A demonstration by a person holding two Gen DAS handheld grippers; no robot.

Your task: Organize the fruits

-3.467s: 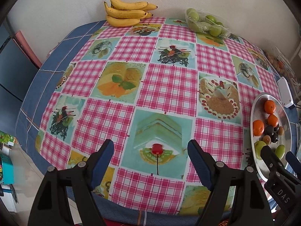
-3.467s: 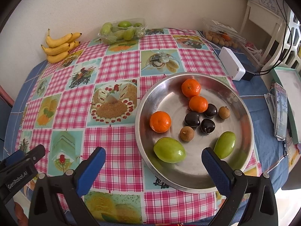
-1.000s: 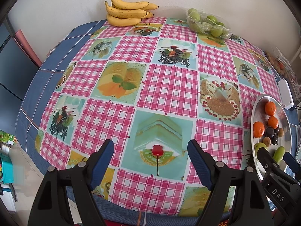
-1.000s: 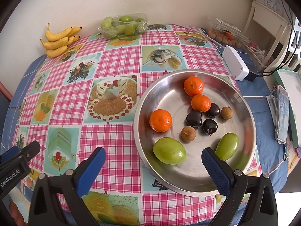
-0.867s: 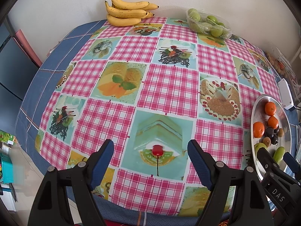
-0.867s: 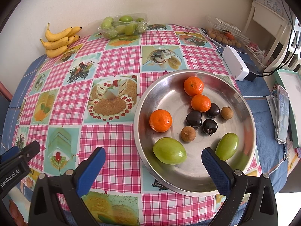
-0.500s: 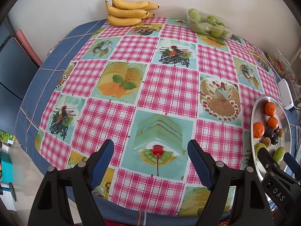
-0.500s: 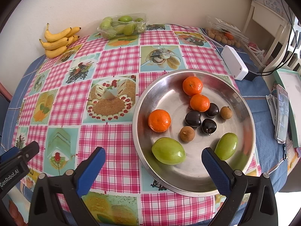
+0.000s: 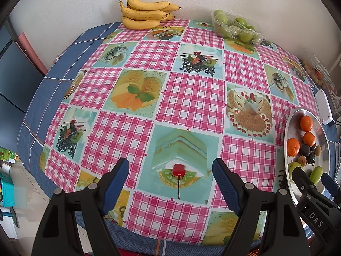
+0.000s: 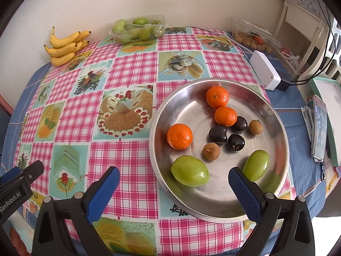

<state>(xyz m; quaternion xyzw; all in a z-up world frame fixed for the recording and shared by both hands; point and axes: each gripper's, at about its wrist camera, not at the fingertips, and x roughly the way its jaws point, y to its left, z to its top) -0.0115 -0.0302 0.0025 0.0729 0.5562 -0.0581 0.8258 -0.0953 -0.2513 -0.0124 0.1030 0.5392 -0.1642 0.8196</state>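
Change log: almost nothing is shifting. You're nudging the right gripper (image 10: 173, 181) a touch vs 3.5 s ago, so the steel tray (image 10: 275, 115) is sitting slightly differently in frame; the fruit in it isn't moving. The left gripper (image 9: 170, 175) is hovering over the same cake print on the tablecloth (image 9: 191, 98) as before. Both claws are gaping wide, holding nothing. Meaning for the task: no fruit is changing place right now; this fits either a pause between picks or sorting already done, can't tell which.

Inventory, tray:
- mandarins (image 10: 179, 136): 3
- green fruits (image 10: 189, 173): 2
- dark cherries (image 10: 217, 134): 3
- brown longans (image 10: 211, 151): 2

Off tray, by the wall:
- bananas (image 10: 64, 49): 1 bunch, approx. 4-5
- pkg of green fruits (image 10: 138, 29): 1, count unclear
- clear pkg of small brown fruits (image 10: 253, 36): 1, far right
- white box (image 10: 264, 72): 1, just beyond the tray
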